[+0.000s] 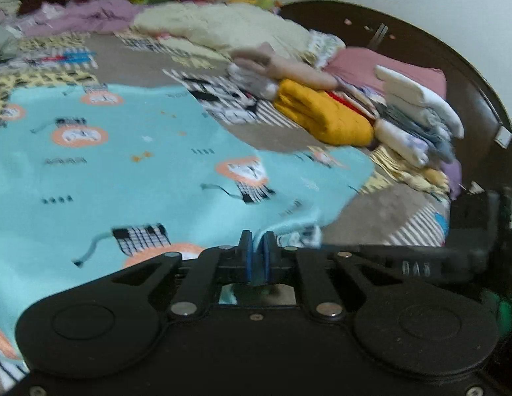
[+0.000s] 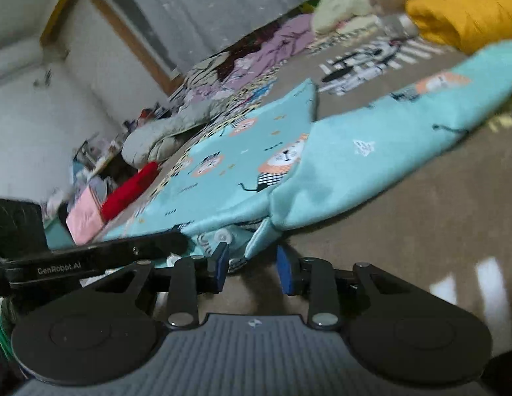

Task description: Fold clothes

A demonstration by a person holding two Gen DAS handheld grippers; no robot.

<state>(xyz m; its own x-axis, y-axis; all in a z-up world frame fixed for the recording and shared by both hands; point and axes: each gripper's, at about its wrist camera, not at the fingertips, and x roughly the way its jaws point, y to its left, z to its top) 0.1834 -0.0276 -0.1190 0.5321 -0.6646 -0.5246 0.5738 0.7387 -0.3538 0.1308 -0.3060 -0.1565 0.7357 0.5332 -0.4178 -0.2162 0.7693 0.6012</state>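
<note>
A light blue garment [image 1: 130, 165] printed with orange lion patches lies spread on the bed. My left gripper [image 1: 257, 247] is shut on its near edge, the cloth pinched between the blue pads. In the right wrist view the same garment [image 2: 355, 151] has one part folded over toward the front. My right gripper [image 2: 252, 260] is open, its blue pads apart on either side of a fold of the garment's near edge, not clamped on it. The left gripper's black body [image 2: 90, 257] shows at the left of the right wrist view.
A stack of folded clothes [image 1: 417, 122] with a mustard yellow piece [image 1: 325, 115] stands at the right by the dark wooden headboard [image 1: 404, 36]. Loose purple and cream clothes [image 1: 222, 23] lie at the back. A red roll [image 2: 130, 188] and pink cloth [image 2: 84, 217] lie left.
</note>
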